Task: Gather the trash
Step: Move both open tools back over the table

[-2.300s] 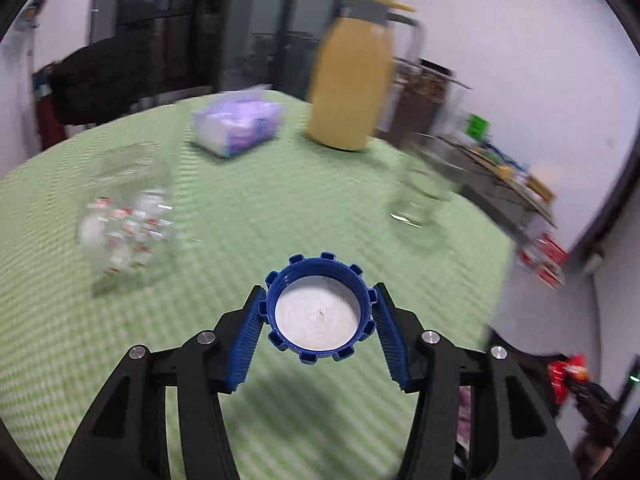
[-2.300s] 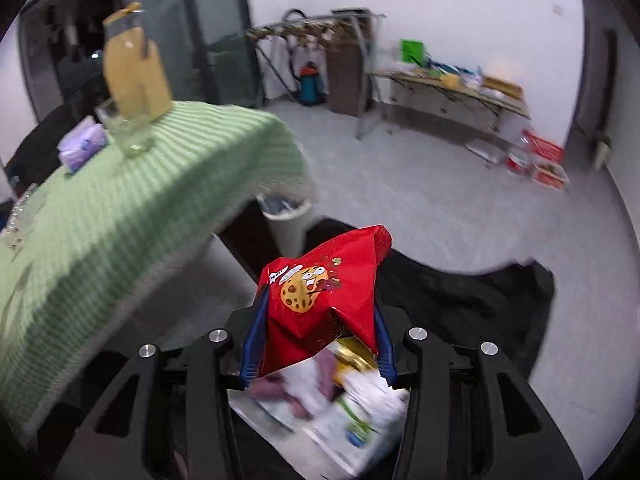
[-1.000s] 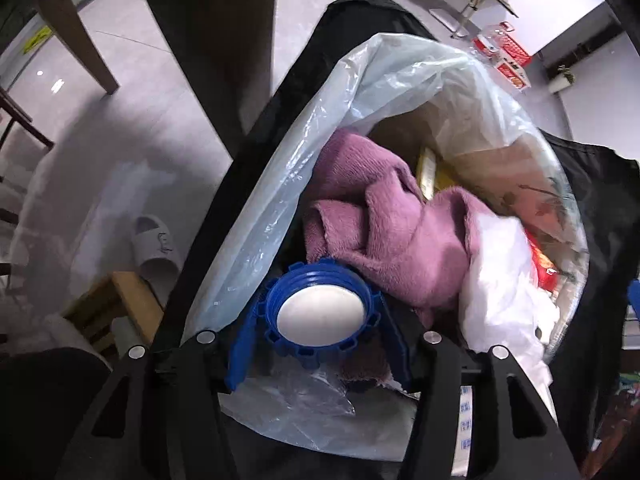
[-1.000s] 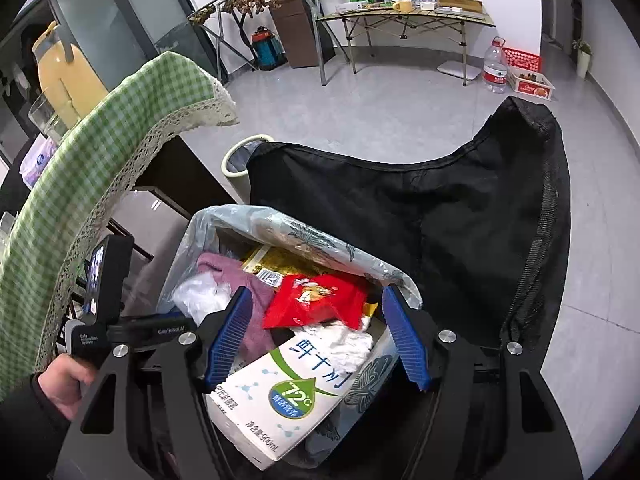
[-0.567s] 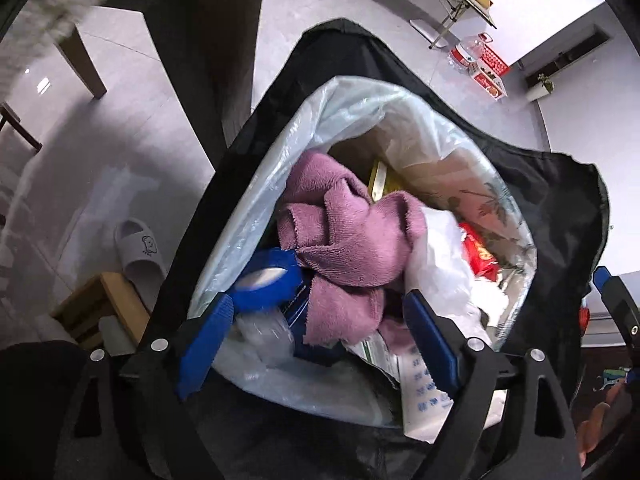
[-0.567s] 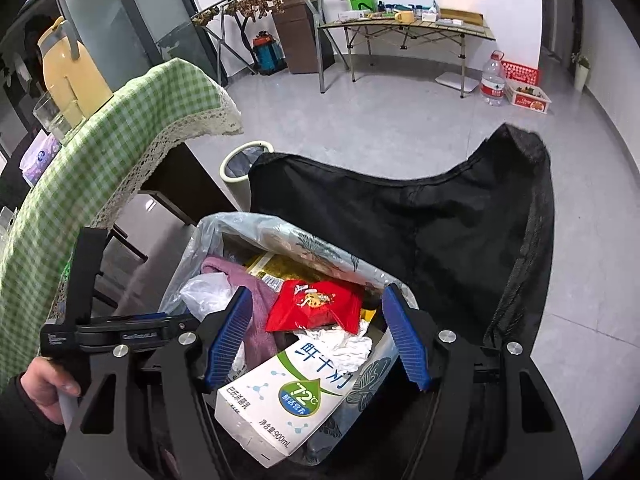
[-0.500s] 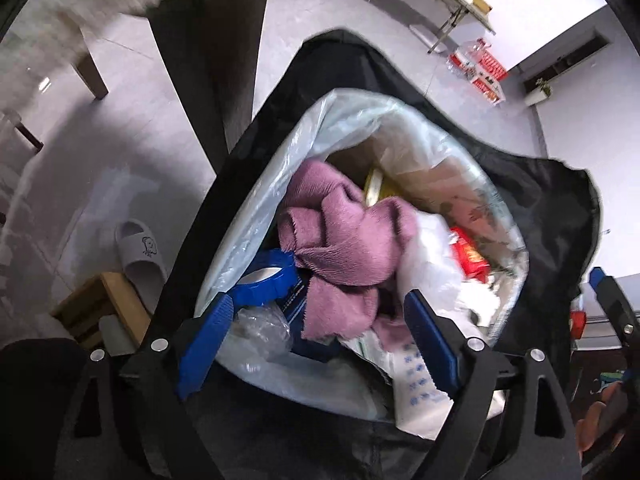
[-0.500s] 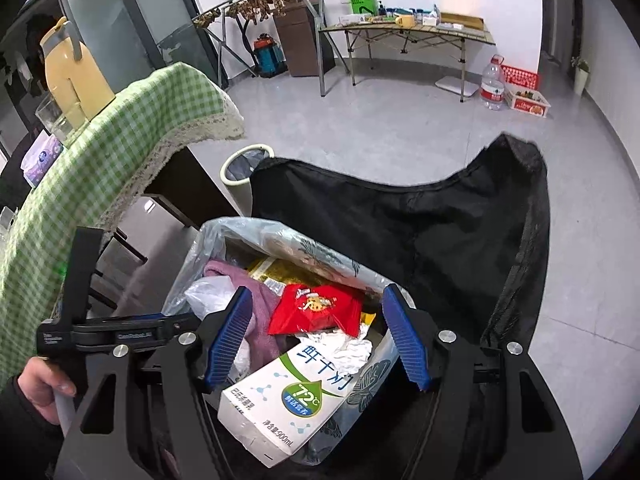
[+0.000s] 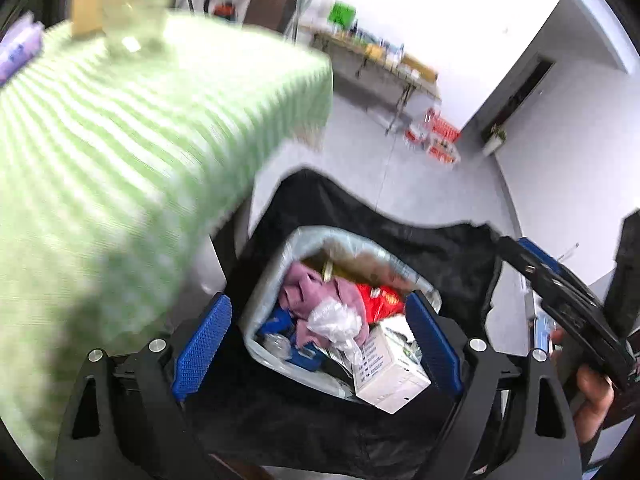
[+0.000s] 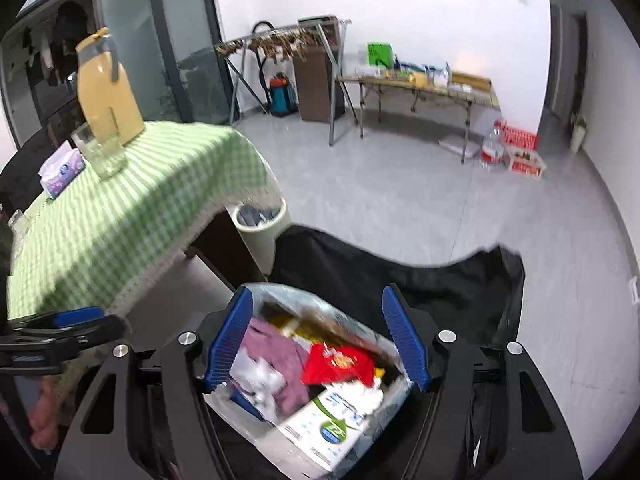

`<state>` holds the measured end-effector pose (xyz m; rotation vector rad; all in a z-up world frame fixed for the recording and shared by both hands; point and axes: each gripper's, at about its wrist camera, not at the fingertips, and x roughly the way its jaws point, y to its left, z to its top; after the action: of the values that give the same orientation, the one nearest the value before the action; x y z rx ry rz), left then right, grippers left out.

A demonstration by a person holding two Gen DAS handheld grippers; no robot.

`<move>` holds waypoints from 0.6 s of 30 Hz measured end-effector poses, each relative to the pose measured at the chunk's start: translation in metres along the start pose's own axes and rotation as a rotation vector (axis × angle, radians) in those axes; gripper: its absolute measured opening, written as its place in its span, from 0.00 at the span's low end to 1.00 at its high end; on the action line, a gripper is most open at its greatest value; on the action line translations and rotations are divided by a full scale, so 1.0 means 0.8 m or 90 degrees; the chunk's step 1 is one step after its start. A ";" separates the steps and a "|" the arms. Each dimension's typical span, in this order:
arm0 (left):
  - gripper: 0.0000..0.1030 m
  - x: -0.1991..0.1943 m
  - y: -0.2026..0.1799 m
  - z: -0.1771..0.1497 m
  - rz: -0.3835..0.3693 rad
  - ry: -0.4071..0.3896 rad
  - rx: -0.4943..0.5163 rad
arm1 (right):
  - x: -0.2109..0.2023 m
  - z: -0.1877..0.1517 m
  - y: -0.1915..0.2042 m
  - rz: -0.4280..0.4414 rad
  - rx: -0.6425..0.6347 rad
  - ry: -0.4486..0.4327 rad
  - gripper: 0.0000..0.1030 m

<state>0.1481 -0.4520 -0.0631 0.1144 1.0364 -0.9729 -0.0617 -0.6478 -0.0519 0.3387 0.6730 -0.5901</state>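
Trash sits in the lined bin bag (image 9: 276, 264), the blue cap (image 9: 276, 325) maybe inside too, and both the left gripper (image 9: 316, 340) and right gripper (image 10: 316, 340) hang open and empty, so lift clear toward the green table (image 10: 132, 200) for more.

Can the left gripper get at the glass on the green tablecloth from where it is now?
Probably yes. The left gripper is open and empty above the trash bag, and the glass stands near the table's edge with only the yellow jug behind it, nothing in front.
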 end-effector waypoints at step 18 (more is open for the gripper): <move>0.92 -0.304 0.236 -0.015 0.193 -0.233 -0.107 | -0.021 0.071 0.344 0.212 -0.294 -0.070 0.79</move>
<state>0.2405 -0.1815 0.0521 -0.0449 0.7330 -0.5986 0.1231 -0.4515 0.0306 -0.0171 0.6107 -0.1243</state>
